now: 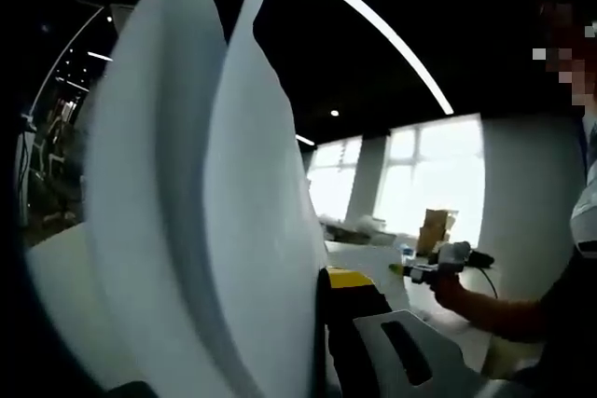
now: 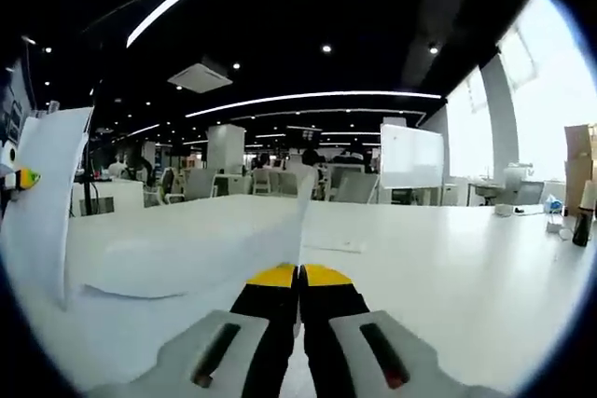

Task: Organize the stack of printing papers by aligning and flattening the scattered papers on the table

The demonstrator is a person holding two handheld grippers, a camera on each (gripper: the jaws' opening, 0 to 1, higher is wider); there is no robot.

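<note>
Here, papers pinched in right gripper.

Likely open office, desks, whiteboard

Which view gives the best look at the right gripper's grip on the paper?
The right gripper view: the right gripper is shut on the paper edge. The left gripper view shows it small and distant.

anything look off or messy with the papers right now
Yes. The sheets in the left gripper stand on end, bowed and fanned apart. The sheet pinched by the right gripper lifts off the table, curled, not flat.
</note>
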